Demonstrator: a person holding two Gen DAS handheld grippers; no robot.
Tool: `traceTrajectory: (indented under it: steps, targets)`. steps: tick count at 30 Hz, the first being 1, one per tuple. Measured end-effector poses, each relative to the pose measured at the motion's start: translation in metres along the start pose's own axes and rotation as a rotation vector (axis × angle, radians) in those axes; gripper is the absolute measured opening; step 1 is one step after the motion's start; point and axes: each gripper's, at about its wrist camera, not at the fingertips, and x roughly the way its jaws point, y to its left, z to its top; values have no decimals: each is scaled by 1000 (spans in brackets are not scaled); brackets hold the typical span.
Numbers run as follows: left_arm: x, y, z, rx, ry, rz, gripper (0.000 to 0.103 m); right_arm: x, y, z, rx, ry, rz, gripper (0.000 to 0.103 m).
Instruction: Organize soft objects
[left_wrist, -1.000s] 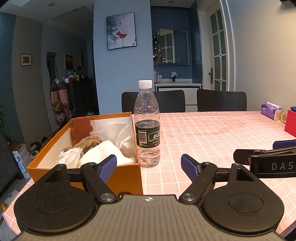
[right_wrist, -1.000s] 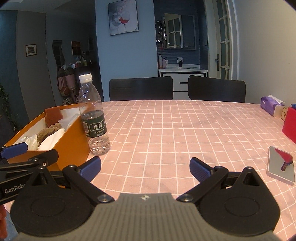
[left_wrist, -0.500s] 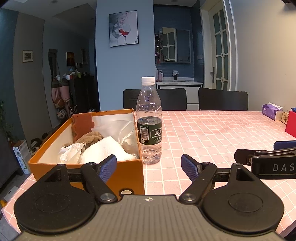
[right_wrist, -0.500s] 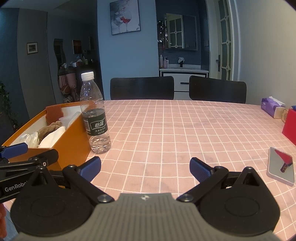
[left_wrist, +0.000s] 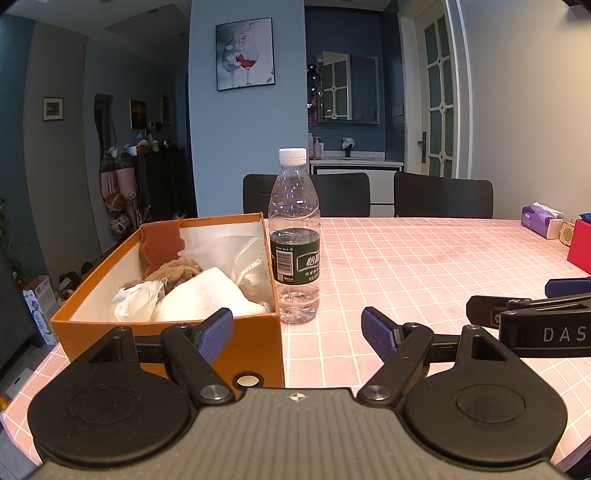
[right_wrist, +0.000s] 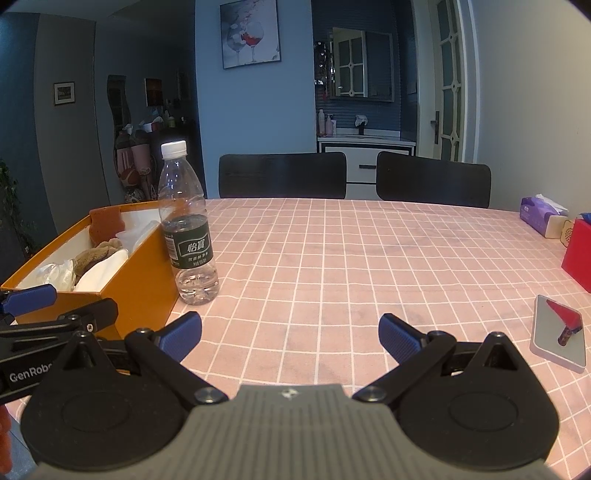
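Soft items (left_wrist: 192, 291) fill the orange box (left_wrist: 166, 332) at the table's (left_wrist: 424, 266) left edge; with left gripper (left_wrist: 297, 330) and right gripper (right_wrist: 290, 332) both spread and empty, withdraw without tipping the water bottle (left_wrist: 294, 236) touching the box.

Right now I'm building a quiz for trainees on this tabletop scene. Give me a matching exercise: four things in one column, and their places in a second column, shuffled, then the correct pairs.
Things:
1. water bottle
2. brown plush toy
3. tissue pack
4. left tool

Places:
A. far right side of the pink checked tablecloth
B. inside the orange box
C. open, near the box's front end
D. standing upright just right of the orange box

Pairs: 1-D, 2-B, 3-A, 4-C
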Motion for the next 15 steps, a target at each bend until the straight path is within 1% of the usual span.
traceTrajectory:
  steps: [15]
  targets:
    - [1,1,-2,-3,5,11,93,1,0,-1,-1,6,-3,100]
